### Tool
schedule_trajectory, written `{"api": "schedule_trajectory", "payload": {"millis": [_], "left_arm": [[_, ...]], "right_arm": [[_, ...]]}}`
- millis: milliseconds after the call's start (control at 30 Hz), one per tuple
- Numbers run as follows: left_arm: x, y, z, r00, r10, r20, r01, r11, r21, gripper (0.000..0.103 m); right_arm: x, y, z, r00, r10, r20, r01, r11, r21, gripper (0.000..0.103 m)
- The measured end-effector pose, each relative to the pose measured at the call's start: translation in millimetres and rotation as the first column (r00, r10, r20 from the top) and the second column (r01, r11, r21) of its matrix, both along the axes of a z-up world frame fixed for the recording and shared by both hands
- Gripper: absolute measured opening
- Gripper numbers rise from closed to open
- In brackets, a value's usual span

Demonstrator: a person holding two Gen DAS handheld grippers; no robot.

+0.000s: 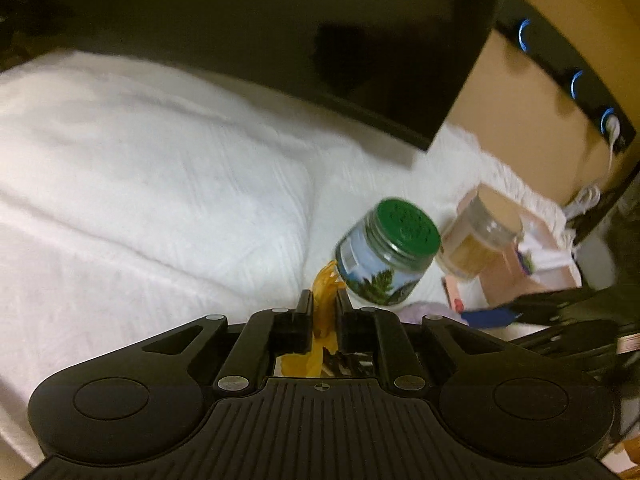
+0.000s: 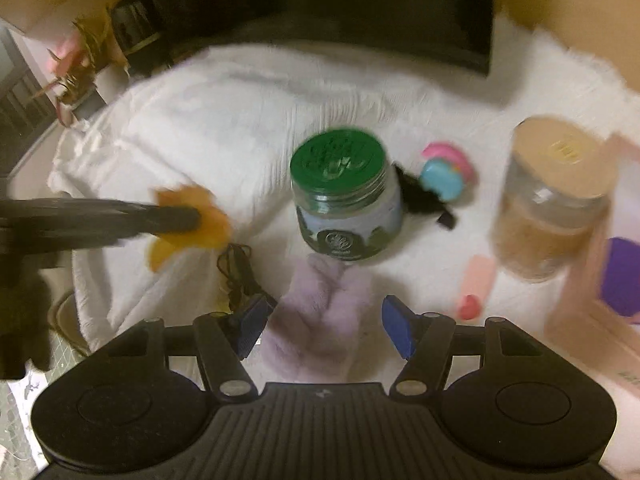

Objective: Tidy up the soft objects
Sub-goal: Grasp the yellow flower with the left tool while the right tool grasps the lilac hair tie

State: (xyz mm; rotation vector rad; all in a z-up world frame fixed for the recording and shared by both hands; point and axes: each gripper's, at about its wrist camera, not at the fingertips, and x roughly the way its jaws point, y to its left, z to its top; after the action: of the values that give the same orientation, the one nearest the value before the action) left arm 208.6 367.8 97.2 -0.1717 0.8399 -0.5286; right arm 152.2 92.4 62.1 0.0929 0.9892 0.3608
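Observation:
My left gripper [image 1: 325,300] is shut on an orange soft piece [image 1: 326,308], held above the white cloth; the right wrist view shows the same piece [image 2: 192,220] in the left gripper [image 2: 196,218]. My right gripper [image 2: 326,320] is open with blue pads [image 2: 396,330] on either side of a lavender fluffy cloth [image 2: 320,312], which lies on the white cloth in front of the green-lidded jar. A pink and blue soft toy [image 2: 444,172] lies behind that jar.
A green-lidded jar [image 2: 344,200] and a tan-lidded jar [image 2: 552,200] stand on the white cloth [image 2: 200,128]. A pink box [image 2: 600,312] is at the right. A dark monitor [image 2: 320,4] stands behind. A dark cord [image 2: 236,268] lies left of the lavender cloth.

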Motion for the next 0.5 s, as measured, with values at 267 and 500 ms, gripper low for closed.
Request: {"api": "schedule_trajectory", "payload": {"millis": [267, 500], "left_arm": [[4, 9, 31, 0.993, 0.069, 0.092, -0.068, 0.998, -0.01, 0.013], [18, -22, 77, 0.978, 0.041, 0.207, -0.04, 0.999, -0.008, 0.013]], "right_arm": [[-8, 18, 28, 0.993, 0.11, 0.04, -0.108, 0.993, -0.054, 0.03], [-18, -17, 102, 0.978, 0.088, 0.187, -0.081, 0.996, -0.047, 0.03]]}}
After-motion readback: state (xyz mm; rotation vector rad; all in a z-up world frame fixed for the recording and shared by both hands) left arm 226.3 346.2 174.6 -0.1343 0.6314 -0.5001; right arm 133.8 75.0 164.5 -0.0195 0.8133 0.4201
